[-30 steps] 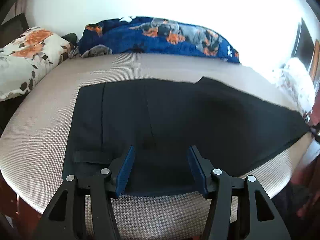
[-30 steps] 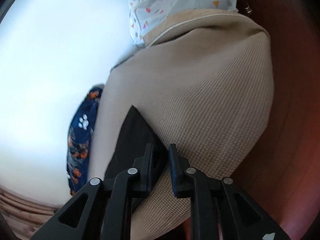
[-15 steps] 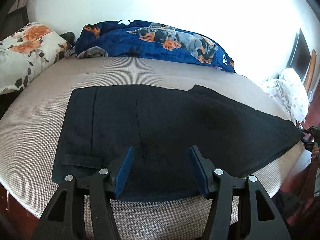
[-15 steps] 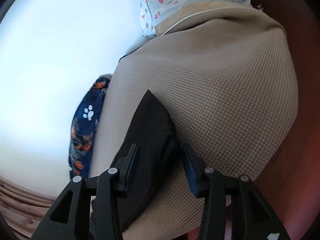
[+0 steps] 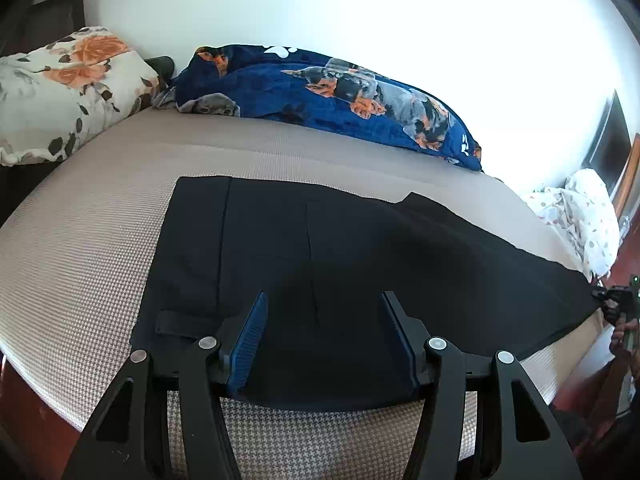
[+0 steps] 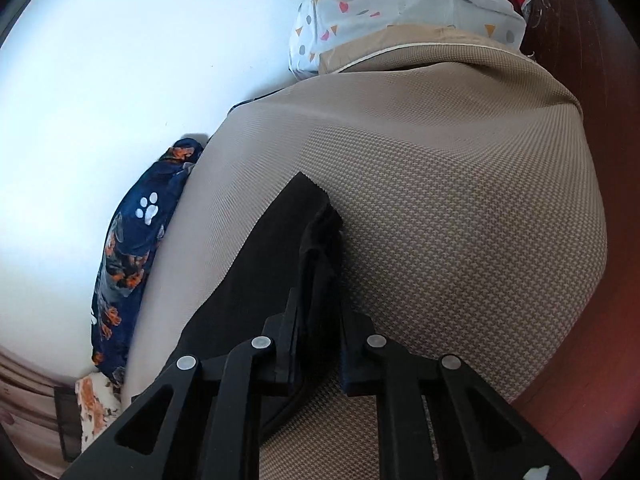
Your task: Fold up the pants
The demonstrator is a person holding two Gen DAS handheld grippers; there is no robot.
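Pants point(image 5: 344, 256) of black cloth lie flat on a bed whose beige woven cover point(image 5: 80, 248) fills most of both views. In the left wrist view their long axis runs across the picture: the waist end sits at the left, with a band and a small belt loop near the left edge, and the legs stretch away to the right, where the cloth narrows to a point at the edge of the mattress. The near long edge of the garment runs beside the front edge of the bed. The left gripper point(image 5: 322, 336) hangs over that near edge at the waist part, its blue-padded fingers point(image 5: 250, 338) standing well apart, with black cloth showing between them and no pad pressing on it. In the right wrist view the leg end of the pants point(image 6: 264, 264) points away from the camera, its cut hem showing as a corner on the beige cover. The right gripper point(image 6: 318, 312) has just been closing and its fingers are now drawn together on a raised, bunched ridge of the hem, which is pinched between them. Along the far side of the bed, against the white wall, lies a blue blanket point(image 5: 320, 96) printed with dogs and paw marks; a floral pillow point(image 5: 64, 92) sits at the left end and white spotted bedding point(image 6: 384, 8) is heaped at the right end.
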